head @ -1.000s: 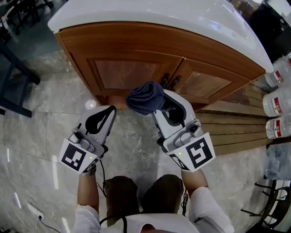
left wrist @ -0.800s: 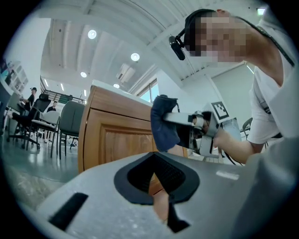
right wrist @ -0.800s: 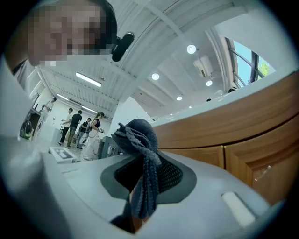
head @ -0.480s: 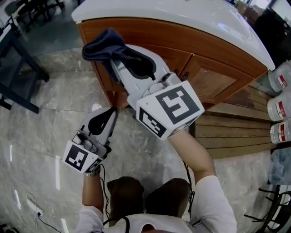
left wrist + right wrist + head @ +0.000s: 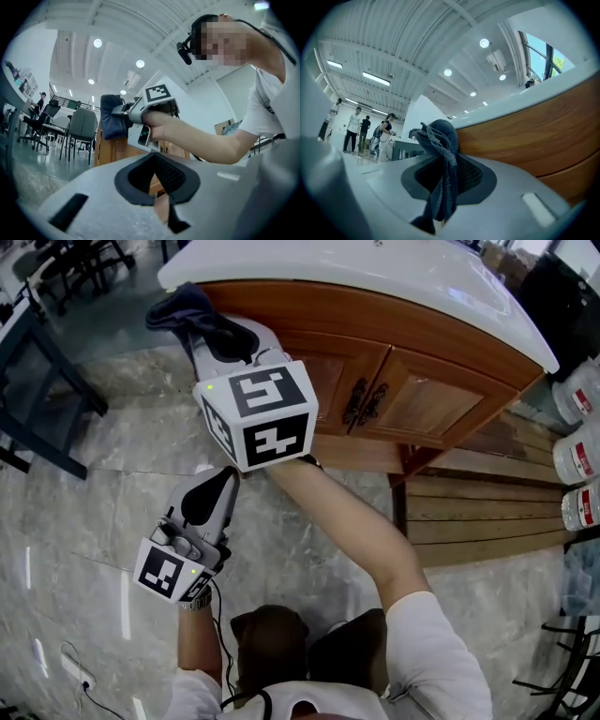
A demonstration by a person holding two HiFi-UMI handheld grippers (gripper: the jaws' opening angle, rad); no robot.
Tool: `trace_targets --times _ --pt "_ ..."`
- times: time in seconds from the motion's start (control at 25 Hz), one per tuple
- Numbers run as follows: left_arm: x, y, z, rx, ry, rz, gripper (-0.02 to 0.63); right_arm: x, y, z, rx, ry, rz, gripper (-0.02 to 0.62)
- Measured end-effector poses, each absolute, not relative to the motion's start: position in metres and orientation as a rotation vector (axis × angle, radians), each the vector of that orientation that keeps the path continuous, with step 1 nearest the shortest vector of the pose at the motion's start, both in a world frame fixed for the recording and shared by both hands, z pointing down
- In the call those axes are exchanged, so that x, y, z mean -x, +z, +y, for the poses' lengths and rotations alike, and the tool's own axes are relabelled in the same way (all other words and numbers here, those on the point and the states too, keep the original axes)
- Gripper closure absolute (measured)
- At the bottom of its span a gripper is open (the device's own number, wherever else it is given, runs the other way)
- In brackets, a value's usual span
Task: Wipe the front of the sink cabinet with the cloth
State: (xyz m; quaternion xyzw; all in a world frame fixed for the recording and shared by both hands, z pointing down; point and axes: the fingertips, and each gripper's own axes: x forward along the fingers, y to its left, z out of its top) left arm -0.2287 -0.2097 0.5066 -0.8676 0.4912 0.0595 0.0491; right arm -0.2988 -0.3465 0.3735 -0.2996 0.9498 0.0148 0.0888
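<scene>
Cloth (image 5: 183, 310) pinched by right claw (image 5: 208, 334), at left corner of cabinet (image 5: 422, 399); left claw (image 5: 227, 476) closed.

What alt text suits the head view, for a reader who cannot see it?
Seen from above, the right hand-held gripper holds a dark blue cloth at the upper left corner of the wooden sink cabinet. The left hand-held gripper hangs lower over the marbled floor, holding nothing.

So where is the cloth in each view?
Head view: upper left, cloth at the left corner of the cabinet front.
Left gripper view: left of centre, cloth.
Right gripper view: centre, cloth pinched in the jaws.
Shared landmark: the wooden cabinet front.
</scene>
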Motion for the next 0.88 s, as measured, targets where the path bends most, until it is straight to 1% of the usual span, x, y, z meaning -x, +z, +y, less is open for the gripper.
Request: trace_targets --times 0.16,0.36,0.6,0.88 --pt "0.227 0.506 -0.206 2.646 0.198 1.495 0.604 0.300 0.374 -0.350 0.950 0.081 2.797 0.528" --pt "0.226 0.507 -0.206 2.654 0.212 1.483 0.604 0.281 0.371 -0.354 1.014 0.102 2.767 0.520" --pt "0.223 0.508 -0.211 2.668 0.217 1.466 0.604 0.243 0.376 -0.361 1.059 0.084 2.738 0.516" --pt "0.204 0.511 -0.221 2.712 0.243 1.410 0.604 0.180 0.384 -0.374 1.178 0.136 2.733 0.511"
